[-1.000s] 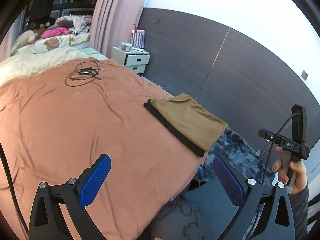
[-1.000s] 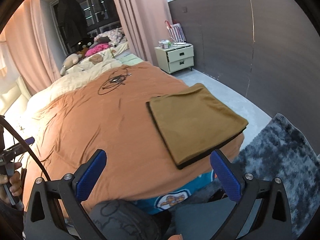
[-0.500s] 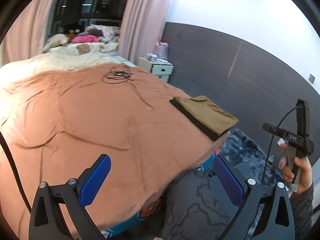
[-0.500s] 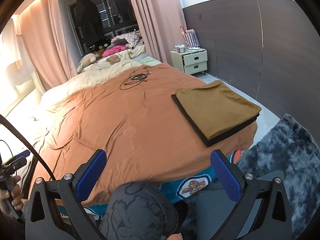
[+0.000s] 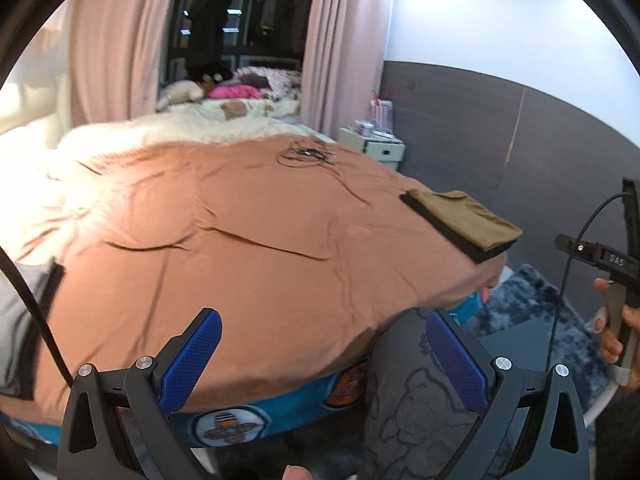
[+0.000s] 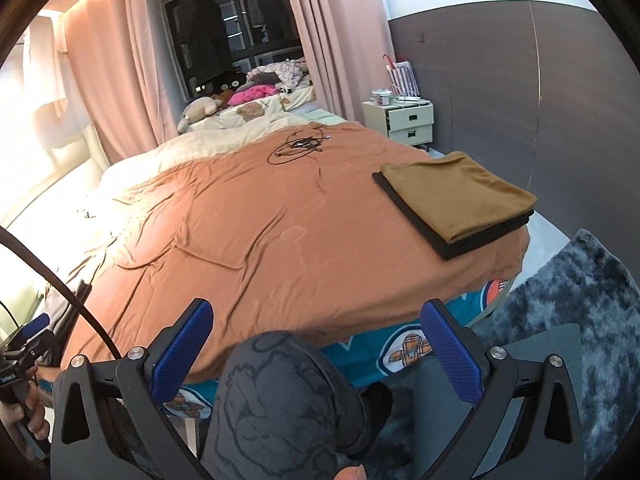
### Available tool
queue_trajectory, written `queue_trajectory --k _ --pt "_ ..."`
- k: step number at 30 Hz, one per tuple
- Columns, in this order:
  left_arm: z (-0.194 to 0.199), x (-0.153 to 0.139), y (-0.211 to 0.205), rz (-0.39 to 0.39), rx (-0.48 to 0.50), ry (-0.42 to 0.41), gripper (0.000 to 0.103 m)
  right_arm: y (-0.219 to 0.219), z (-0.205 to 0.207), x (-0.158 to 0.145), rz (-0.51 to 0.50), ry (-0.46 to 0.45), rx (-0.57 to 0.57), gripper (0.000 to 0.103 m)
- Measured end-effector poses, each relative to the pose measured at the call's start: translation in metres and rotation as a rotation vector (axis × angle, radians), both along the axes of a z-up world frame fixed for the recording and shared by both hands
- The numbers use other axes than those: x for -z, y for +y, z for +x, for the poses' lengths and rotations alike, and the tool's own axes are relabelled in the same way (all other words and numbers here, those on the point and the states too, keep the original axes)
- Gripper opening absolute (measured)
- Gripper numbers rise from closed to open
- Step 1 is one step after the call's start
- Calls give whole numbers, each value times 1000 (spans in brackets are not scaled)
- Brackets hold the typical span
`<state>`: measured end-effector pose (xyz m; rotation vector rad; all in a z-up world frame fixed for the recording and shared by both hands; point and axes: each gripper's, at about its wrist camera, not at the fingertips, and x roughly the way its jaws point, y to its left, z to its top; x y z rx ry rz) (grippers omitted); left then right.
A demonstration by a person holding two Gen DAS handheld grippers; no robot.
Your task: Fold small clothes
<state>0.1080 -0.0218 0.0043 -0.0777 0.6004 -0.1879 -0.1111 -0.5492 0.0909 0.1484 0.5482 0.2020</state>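
Matt cloth bedspread [image 6: 304,240] — soft folded garment [image 6: 460,196]

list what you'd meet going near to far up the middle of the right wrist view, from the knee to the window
knee in grey printed trousers → teal patterned sheet edge → orange bedspread → tangled black cable → cream bedding → stuffed toys → dark window

Folded clothes [image 6: 456,196] lie on the bed's [image 6: 280,240] right corner; cable coil [image 6: 298,146] behind; nightstand [image 6: 408,122] beyond.

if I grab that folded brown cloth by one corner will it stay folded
Probably not. The folded brown cloth looks soft and floppy, so its layers would likely fall open. It lies near the bed's corner, so a push could slide it off.
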Motion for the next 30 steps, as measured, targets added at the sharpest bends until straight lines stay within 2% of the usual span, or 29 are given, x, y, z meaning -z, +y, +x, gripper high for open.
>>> queue_trajectory --k 11,19,30 --pt "-52 12 7 15 -91 -84 103 20 -37 18 -50 -53 -10 103" --pt "-58 19 8 10 -104 -108 103 37 -43 30 -83 -85 -20 103" --pt "-68 12 7 27 -102 -148 103 36 -44 41 -76 -105 -27 103"
